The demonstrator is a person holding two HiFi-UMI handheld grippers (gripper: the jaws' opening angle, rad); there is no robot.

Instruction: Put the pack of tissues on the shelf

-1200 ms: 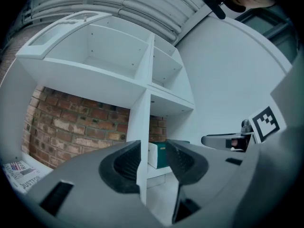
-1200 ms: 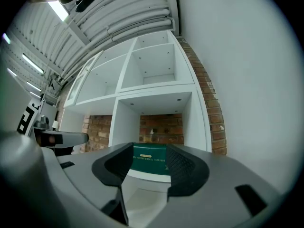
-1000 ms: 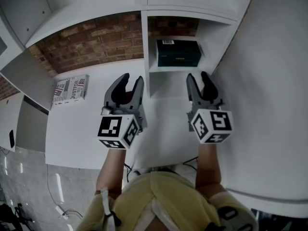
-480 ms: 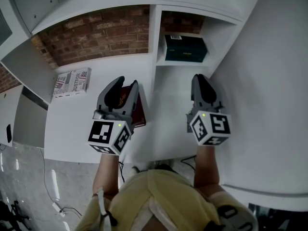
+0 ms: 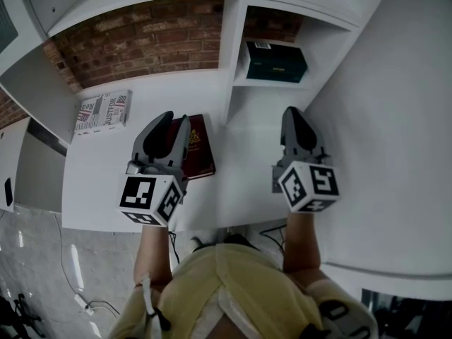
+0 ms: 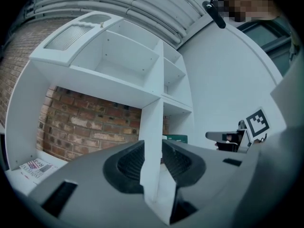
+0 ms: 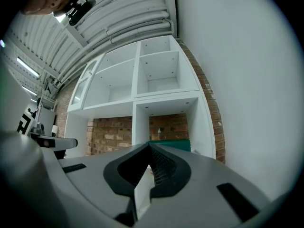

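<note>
The dark green pack of tissues [image 5: 275,61] lies in the lower right cubby of the white shelf [image 5: 233,55]. It also shows ahead in the left gripper view [image 6: 175,138] and the right gripper view [image 7: 171,145]. My right gripper [image 5: 294,113] hovers over the white desk in front of that cubby, well short of the pack, jaws shut and empty. My left gripper [image 5: 174,119] hangs over the desk to the left. Its jaws are closing, still a narrow gap apart, with nothing between them.
A red book [image 5: 198,147] lies flat on the desk [image 5: 106,182] just right of the left gripper. A printed magazine [image 5: 103,111] lies at the back left by the brick wall [image 5: 141,37]. A white wall [image 5: 395,119] bounds the right side. Upper shelf cubbies stand bare.
The right gripper's jaws have closed from open. The left gripper has drawn left and back toward the person, which uncovers the red book. The left jaws have narrowed a little.
</note>
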